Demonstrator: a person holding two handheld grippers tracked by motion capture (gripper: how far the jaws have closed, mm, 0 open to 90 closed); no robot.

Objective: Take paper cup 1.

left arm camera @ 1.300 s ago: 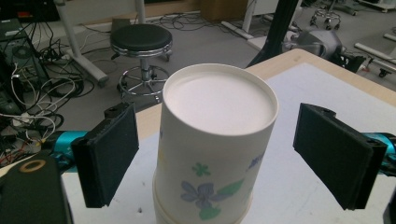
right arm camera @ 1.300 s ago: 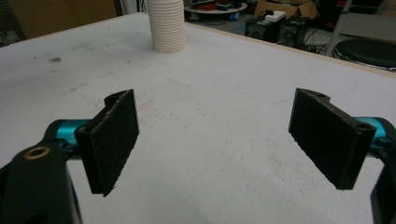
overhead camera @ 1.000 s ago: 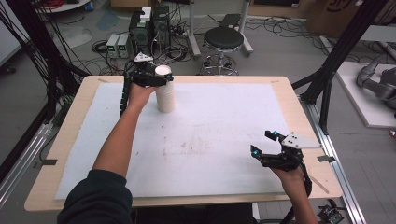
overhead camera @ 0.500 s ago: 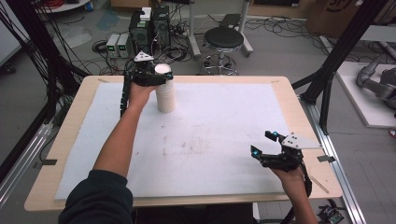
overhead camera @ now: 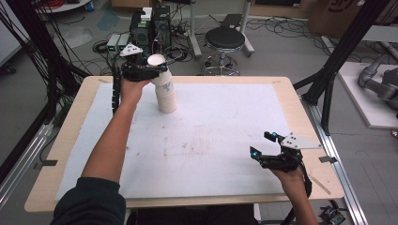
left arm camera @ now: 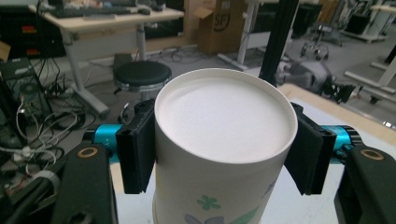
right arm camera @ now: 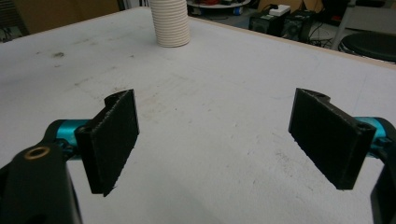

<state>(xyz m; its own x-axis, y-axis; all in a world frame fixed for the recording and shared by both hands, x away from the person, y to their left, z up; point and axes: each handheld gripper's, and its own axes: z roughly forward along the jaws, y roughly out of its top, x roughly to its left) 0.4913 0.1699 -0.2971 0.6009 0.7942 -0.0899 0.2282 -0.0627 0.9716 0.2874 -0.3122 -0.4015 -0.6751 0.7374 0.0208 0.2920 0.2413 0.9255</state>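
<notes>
A stack of white paper cups point(overhead camera: 167, 96) stands at the table's far left, and its ribbed base point(right arm camera: 170, 23) shows far off in the right gripper view. My left gripper point(overhead camera: 151, 71) is shut on the topmost cup point(overhead camera: 156, 61), one pad on each side just under its rim. That cup point(left arm camera: 224, 140) carries a green and blue flower print and leans a little off the stack. My right gripper point(overhead camera: 262, 144) hovers over the near right of the table. It stands open point(right arm camera: 219, 140) with nothing between its fingers.
A white mat point(overhead camera: 220, 136) covers the wooden table point(overhead camera: 286, 84). Beyond the far edge are a black stool point(overhead camera: 225, 40), computer boxes point(overhead camera: 150, 21) and floor cables. Black frame posts point(overhead camera: 342, 47) stand at the right.
The top cup, held by my left gripper, has risen and shifted slightly left off the stack. The right gripper has stayed where it was.
</notes>
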